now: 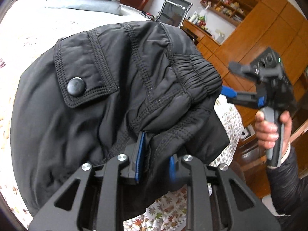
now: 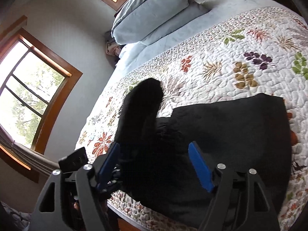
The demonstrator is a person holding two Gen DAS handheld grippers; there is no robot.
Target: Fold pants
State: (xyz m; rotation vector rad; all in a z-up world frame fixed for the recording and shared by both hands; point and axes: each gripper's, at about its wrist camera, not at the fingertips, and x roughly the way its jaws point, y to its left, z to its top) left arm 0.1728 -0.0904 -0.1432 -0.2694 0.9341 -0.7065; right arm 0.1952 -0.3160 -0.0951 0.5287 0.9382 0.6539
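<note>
Black pants (image 1: 119,88) filled frame centre over the quilted bed (image 2: 221,61), left gripper (image 1: 156,163) jaws clenched on their waist fabric, right gripper (image 2: 157,165) jaws released; one-sided hold risked a skewed fold.

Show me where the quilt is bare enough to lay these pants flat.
Free: the quilt between the blue pillow and the black pants, out to its right side. Crowded: the near edge, where the pants lie bunched.

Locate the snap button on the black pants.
In the left wrist view, the snap button sits left of centre on the pocket flap of the black pants, left of the elastic waistband.
</note>
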